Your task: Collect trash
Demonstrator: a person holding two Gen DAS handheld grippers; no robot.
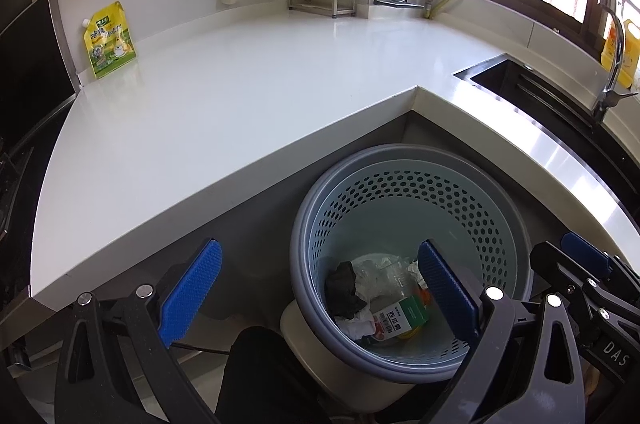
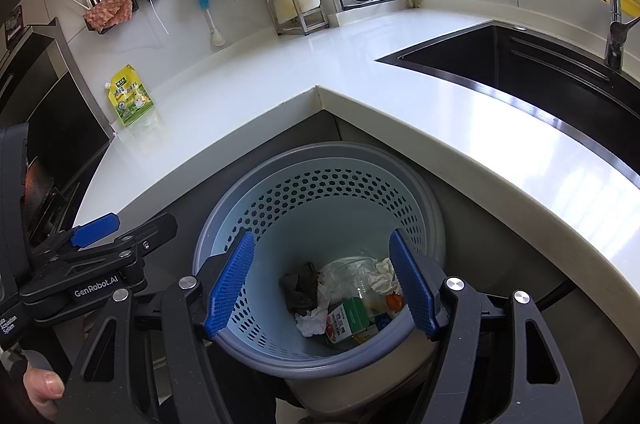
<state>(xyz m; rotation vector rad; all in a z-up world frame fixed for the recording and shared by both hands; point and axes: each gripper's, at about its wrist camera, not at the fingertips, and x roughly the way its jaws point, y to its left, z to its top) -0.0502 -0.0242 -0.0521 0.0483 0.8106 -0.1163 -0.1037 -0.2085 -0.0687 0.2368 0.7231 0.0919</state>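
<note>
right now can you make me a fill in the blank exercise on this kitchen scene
1. The crumpled white paper lies inside the round grey-blue perforated ____.
2. The yellow-green spouted pouch stands on the white ____.
3. The black rectangular sink is set into the counter below the chrome ____.
4. Both blue-padded tools, left tool and right tool, stand ____ with nothing between their pads.

Missing words: bin; countertop; faucet; open

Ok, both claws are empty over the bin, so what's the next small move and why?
Probably swing the left claw toward the yellow-green pouch: it's the only loose packet on the countertop, while the bin already holds trash.
</note>
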